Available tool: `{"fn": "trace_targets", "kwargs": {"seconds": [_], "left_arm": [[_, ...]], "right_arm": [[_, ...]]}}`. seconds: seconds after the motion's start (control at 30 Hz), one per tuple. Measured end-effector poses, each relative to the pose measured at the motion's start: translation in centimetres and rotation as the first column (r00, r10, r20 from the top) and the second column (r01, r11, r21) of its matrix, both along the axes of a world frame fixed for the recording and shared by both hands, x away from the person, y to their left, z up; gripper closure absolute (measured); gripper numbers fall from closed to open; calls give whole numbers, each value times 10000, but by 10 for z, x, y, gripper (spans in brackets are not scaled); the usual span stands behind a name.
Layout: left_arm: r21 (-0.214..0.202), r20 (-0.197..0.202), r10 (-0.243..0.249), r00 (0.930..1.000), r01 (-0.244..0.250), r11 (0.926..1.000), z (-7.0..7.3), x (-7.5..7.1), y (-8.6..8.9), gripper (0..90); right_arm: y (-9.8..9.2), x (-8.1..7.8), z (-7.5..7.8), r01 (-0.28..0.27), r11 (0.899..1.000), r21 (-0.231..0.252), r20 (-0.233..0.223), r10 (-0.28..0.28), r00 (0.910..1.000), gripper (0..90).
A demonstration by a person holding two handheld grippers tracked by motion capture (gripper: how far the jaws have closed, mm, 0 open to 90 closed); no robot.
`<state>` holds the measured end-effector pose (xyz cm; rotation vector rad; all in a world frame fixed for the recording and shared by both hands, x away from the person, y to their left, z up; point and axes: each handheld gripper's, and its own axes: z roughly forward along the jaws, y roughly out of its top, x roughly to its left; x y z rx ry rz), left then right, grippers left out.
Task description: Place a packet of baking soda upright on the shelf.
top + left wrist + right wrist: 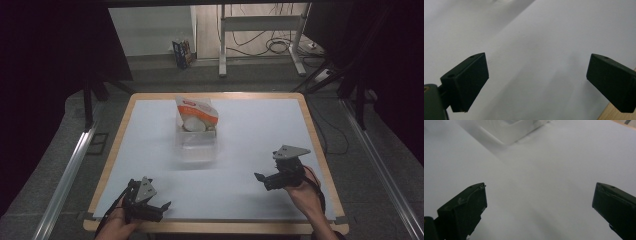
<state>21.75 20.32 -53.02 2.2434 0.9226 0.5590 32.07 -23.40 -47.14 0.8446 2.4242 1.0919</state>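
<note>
Approach stage, both tools idle. Your left gripper (162, 206) rests low at the near edge of the table (260, 125), jaws spread wide with nothing between them; your right gripper (260, 177) hovers at the near right, jaws equally wide and empty. The left gripper view and the right gripper view each show bare white surface between the black jaws.

The work lies ahead of both claws and well apart from them: a clear plastic container (196, 142), forward and to the left of the right claw, forward and to the right of the left one. A snack pouch (196, 114) stands upright in the container's far end.

To do the reach well, bring one claw in level and keep its jaws wide until they straddle the pouch's upper edge; judge the other claw best used to steady the container's near rim, since so light a box will likely slide.

The pouch is white and orange with a red label near its top, and it looks soft and crushable. The container is transparent and low-walled.
</note>
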Motion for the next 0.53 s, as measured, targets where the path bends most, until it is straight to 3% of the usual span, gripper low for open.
{"fn": "trace_targets", "kwargs": {"seconds": [0.33, 0.53], "left_arm": [[7, 2, -21, 10000, 21, 10000, 0, 0, 0, 41], [0, -3, -32, 10000, 32, 10000, 0, 0, 0, 41]], "right_arm": [[-20, -10, -19, 504, 9981, -361, -297, -515, 9982, 0], [-21, -10, -20, 581, 9975, -405, -326, -594, 9977, 0]]}}
